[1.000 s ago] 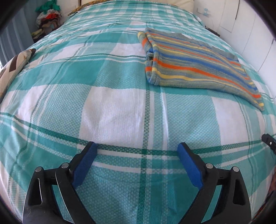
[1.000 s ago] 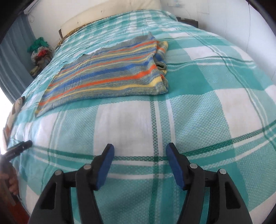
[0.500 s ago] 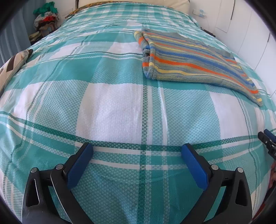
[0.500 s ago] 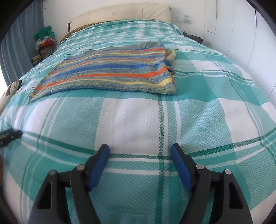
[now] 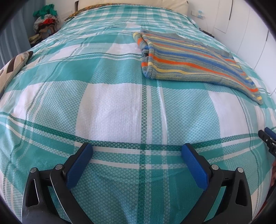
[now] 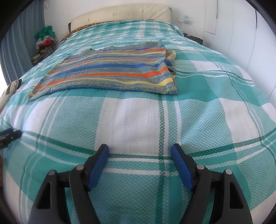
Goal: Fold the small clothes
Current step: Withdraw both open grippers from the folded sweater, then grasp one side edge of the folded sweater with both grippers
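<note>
Bright, soft daylight; sharp centre, fisheye bending and dark corners.

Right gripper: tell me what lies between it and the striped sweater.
Only bare checked bedspread lies between the open right gripper and the striped sweater, as the right wrist view shows.

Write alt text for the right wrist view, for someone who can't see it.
A striped knit garment in blue, orange, yellow and grey lies folded flat on a teal and white checked bedspread, well beyond the open, empty right hand-held gripper in the foreground. The tip of the left hand-held gripper shows at the left edge, and a cream headboard stands behind.
</note>
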A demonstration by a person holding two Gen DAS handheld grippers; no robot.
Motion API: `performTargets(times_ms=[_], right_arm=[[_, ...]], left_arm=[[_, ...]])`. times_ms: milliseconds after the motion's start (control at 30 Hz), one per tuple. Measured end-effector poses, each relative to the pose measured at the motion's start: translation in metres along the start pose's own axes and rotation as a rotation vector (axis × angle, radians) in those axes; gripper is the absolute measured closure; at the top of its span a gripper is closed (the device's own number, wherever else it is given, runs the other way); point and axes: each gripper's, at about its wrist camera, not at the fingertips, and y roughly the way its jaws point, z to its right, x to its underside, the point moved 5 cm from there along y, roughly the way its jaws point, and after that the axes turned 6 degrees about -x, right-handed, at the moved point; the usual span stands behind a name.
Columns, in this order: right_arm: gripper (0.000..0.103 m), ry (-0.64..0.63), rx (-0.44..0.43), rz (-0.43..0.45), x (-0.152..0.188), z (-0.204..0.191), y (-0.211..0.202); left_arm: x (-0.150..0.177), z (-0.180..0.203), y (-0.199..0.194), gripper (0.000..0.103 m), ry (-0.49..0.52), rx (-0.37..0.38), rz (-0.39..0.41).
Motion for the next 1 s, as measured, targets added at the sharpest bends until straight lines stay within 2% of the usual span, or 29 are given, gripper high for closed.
performTargets(times_ms=[667,800,900,1000], right_arm=[[0.028,-0.013,0.023,-0.002,0.000,-0.002,0.000],[0.028,-0.009,0.034,-0.027,-0.001,-0.002,0.000],[0.025,-0.018,-0.020,-0.110,-0.007,0.000,-0.004],[0.026,0.024,-0.148,-0.149,-0.016,0.017,-0.014]], left_arm=[[0.001,0.001,-0.002,0.001,0.001,-0.002,0.022],[0.000,0.004,-0.011,0.001,0.040,-0.026,-0.029],[-0.001,0.020,-0.034,0.003,0.135,0.010,-0.031],[-0.016,0.059,-0.061,0.004,0.251,0.093,0.062]])
